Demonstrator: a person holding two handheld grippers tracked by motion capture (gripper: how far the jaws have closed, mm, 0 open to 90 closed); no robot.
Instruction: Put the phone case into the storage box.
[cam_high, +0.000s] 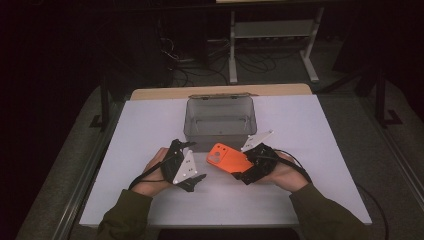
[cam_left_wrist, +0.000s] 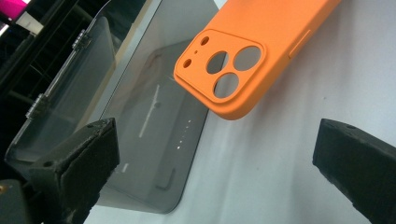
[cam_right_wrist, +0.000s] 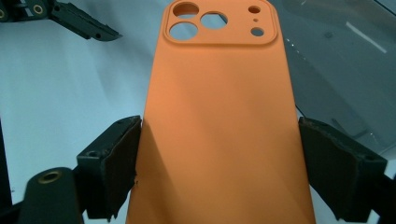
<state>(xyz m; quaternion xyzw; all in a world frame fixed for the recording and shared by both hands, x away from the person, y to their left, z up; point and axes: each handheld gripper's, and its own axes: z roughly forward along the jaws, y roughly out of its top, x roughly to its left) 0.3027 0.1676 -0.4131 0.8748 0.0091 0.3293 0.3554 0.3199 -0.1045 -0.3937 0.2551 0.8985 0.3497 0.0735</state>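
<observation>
One orange phone case (cam_high: 227, 157) is clamped across its width by the right gripper (cam_right_wrist: 218, 140), just in front of the clear box (cam_high: 220, 120).
Its lower end is cut off in the right gripper view; the camera cut-outs are pointed away from that gripper, toward the left gripper (cam_left_wrist: 212, 154), whose jaws are held apart, empty.

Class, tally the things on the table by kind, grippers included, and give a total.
Orange phone case: 1
Clear box: 1
Grippers: 2, left gripper and right gripper
Total: 4
</observation>
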